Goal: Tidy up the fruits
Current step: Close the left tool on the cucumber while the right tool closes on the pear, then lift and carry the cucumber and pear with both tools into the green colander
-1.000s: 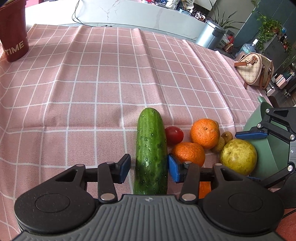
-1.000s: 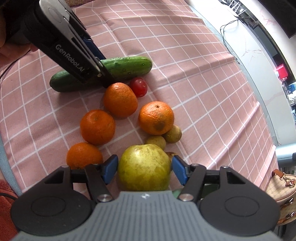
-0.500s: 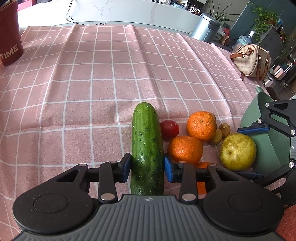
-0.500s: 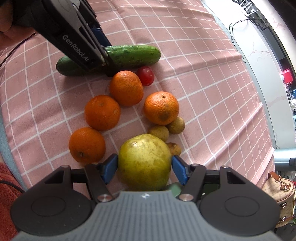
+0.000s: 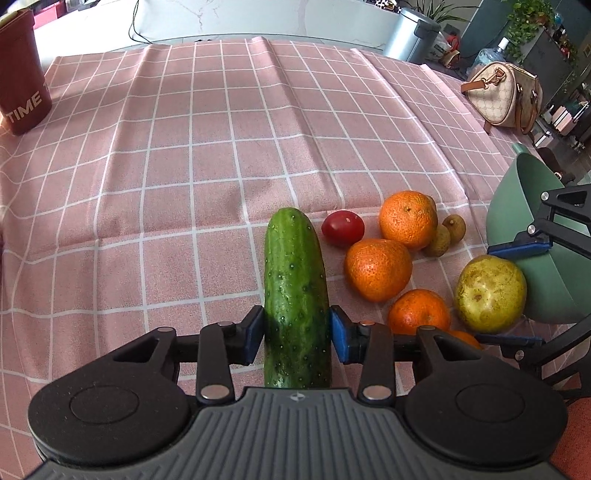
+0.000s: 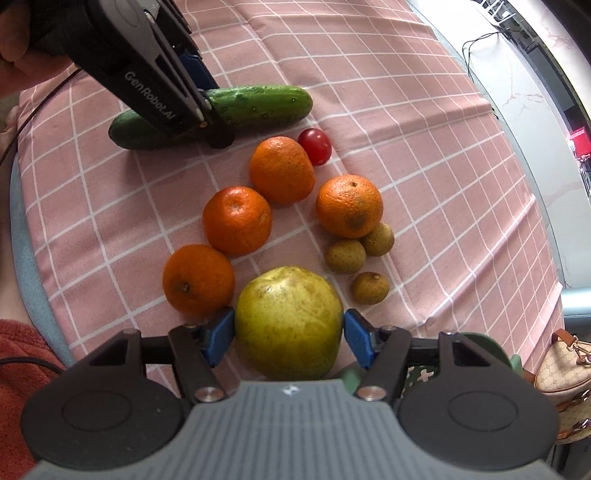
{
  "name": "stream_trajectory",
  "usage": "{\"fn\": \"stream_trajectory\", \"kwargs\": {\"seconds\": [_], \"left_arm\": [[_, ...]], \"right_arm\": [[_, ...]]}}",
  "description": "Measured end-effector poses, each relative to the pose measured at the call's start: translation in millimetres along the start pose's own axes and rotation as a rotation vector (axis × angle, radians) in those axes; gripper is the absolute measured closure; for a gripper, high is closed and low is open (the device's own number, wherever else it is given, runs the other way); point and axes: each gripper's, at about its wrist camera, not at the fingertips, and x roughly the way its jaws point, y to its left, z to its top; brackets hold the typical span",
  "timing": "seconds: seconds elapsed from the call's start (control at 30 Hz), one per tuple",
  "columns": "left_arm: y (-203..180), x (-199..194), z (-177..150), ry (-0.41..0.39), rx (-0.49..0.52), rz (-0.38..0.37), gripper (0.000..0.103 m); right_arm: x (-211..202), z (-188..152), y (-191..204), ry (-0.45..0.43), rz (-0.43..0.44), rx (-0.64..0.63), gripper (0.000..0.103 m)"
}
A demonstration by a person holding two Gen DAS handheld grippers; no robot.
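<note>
A long green cucumber [image 5: 295, 291] lies on the pink checked cloth. My left gripper [image 5: 295, 336] has a blue pad touching each side of its near half, and its jaws are opening slightly. A yellow-green pear [image 6: 288, 321] sits between the pads of my right gripper [image 6: 288, 332], which is shut on it. Several oranges [image 6: 236, 219], a small red tomato [image 6: 314, 146] and three little brown-green fruits [image 6: 345, 256] lie loose between the cucumber and the pear. In the left wrist view the pear [image 5: 489, 293] is at the right, just in front of a green bowl [image 5: 517, 206].
A dark red cup [image 5: 20, 74] stands at the cloth's far left corner. Off the table's right side are a patterned handbag [image 5: 502, 92] and a metal bin [image 5: 410, 35]. A red sleeve [image 6: 14, 369] shows at the near left of the right wrist view.
The left jaws, wide of the cucumber a second ago, have come in against its sides. The right gripper still grips the pear and has hardly moved.
</note>
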Motion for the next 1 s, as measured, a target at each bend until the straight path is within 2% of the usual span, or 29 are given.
{"fn": "stream_trajectory", "kwargs": {"seconds": [0.1, 0.23, 0.37, 0.53, 0.83, 1.0], "left_arm": [[0.7, -0.5, 0.0, -0.005, -0.005, -0.008, 0.062], [-1.0, -3.5, -5.6, -0.033, -0.017, 0.008, 0.062], [-2.5, -13.4, -19.2, -0.069, -0.036, 0.023, 0.062], [-4.9, -29.3, -27.1, -0.100, -0.085, 0.034, 0.062], [-53.2, -71.1, -31.9, -0.145, -0.068, -0.001, 0.063], [-89.4, -91.2, -18.9, -0.171, -0.044, -0.074, 0.063]], "right_arm": [[-0.3, 0.2, 1.7, 0.006, -0.010, -0.008, 0.043], [-1.6, -2.7, 5.4, -0.013, -0.036, 0.017, 0.043], [-6.2, -11.6, 12.3, -0.067, -0.080, 0.054, 0.043], [-21.0, -21.8, 14.8, -0.131, -0.086, 0.114, 0.043], [-71.0, -41.8, 12.7, -0.270, -0.050, 0.200, 0.043], [-103.5, -59.1, 11.2, -0.327, -0.066, 0.210, 0.043]]}}
